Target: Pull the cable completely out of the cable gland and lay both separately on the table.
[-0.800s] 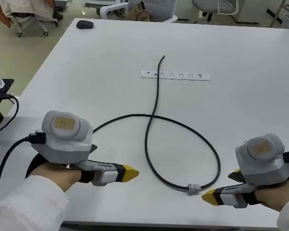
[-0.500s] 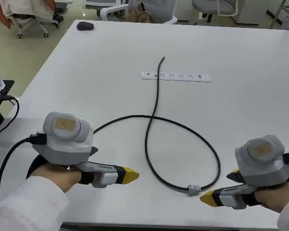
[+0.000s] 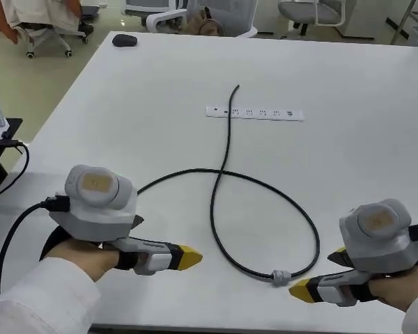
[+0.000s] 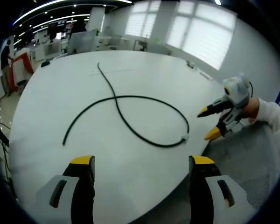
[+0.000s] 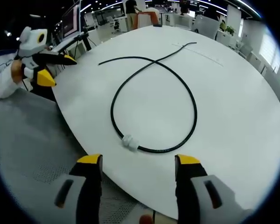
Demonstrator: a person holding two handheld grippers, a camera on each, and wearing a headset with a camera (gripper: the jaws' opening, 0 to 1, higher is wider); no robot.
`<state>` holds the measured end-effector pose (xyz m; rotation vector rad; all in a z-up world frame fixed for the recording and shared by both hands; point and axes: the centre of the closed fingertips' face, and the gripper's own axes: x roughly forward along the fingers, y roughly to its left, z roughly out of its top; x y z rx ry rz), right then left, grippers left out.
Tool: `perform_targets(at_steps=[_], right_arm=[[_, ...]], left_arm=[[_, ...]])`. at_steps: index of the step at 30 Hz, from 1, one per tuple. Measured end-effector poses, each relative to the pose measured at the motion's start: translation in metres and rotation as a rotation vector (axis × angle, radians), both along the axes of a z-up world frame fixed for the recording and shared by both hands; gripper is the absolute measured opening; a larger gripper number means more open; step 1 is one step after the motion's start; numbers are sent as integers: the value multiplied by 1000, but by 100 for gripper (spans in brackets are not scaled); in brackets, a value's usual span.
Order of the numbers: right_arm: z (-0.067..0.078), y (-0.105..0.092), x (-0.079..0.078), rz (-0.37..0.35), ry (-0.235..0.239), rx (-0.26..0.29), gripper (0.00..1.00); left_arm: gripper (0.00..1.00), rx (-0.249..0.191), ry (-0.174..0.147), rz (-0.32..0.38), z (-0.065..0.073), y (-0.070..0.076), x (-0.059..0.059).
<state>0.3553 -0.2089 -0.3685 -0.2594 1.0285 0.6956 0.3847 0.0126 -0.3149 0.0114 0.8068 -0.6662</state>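
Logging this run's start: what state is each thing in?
Cable: looped on the table, crossing itself, threaded through the cable gland.
Cable gland: resting on the table, ungripped.
Left gripper: jaws open, empty.
Right gripper: jaws open, empty.
Power strip: flat on the table, cable across it.

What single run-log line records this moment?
left tool open, empty | right tool open, empty, beside cable gland | cable looped on table, gland on it

Open-plan office: swivel chairs (image 3: 306,10), white table (image 3: 348,167), computer mouse (image 3: 124,40).
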Motion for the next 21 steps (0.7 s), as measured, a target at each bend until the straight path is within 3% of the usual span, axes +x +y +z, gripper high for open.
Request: perform_targets(at_steps=[15, 21], right_arm=[[6, 10, 1, 47, -30, 16, 66], [22, 31, 6, 98, -93, 102, 66]], left_arm=[[83, 2, 6, -11, -3, -1, -1], [83, -15, -12, -20, 3, -4, -1]])
